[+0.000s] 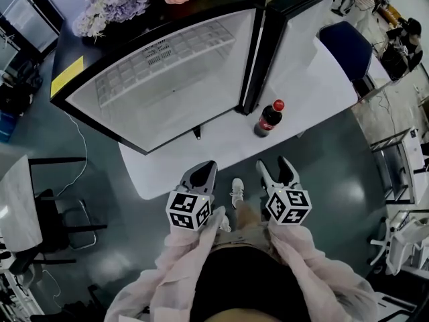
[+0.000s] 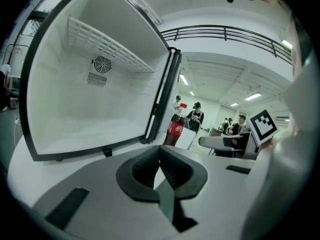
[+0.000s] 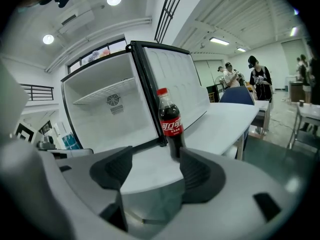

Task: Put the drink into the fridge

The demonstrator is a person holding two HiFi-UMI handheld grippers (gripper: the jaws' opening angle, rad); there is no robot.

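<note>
Drink bottle: stood on the white table, just in front of the fridge, by the hinge edge of its door.
Bottle axis: the long axis is kept vertical, with the red cap pointed up and the base set on the tabletop.
Fridge: the door is swung wide; a wire shelf is seen inside.
Left gripper: jaws are pressed together, nothing pinched; held short of the fridge front.
Right gripper: jaws are spread, nothing between the pads; held well short of the bottle.
</note>
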